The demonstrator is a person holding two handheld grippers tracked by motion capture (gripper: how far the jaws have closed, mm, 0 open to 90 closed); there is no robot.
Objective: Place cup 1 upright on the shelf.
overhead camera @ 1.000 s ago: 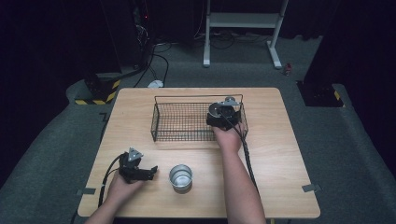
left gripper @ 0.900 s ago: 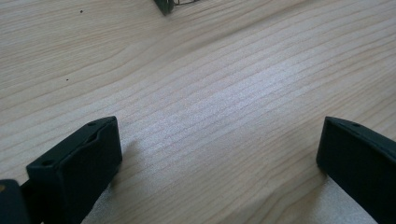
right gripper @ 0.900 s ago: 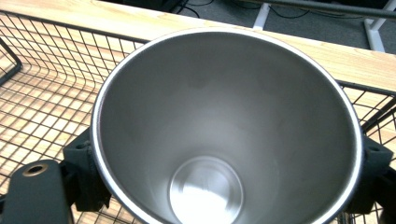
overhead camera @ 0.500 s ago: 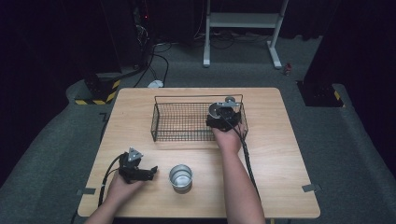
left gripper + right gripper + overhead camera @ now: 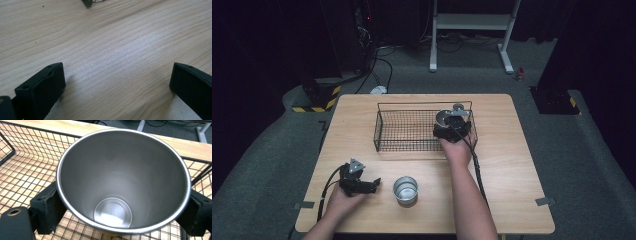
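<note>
My right gripper [image 5: 450,121] is shut on a steel cup [image 5: 120,180], holding it inside the right end of the black wire basket [image 5: 384,130]. The cup [image 5: 443,117] is tilted, its empty inside facing the camera, with a black jaw pressed against each side. A second steel cup [image 5: 405,190] stands upright on the wooden table [image 5: 512,150] near the front edge. My left gripper [image 5: 373,185] rests low on the table just left of that cup, open, with only bare wood [image 5: 112,62] between its jaws.
A corner of the basket [image 5: 88,3] shows at the top of the left gripper view. Cables trail from both grippers toward the front edge. Beyond the table lie grey floor, a white stand [image 5: 472,22] and a yellow-black striped block [image 5: 314,102].
</note>
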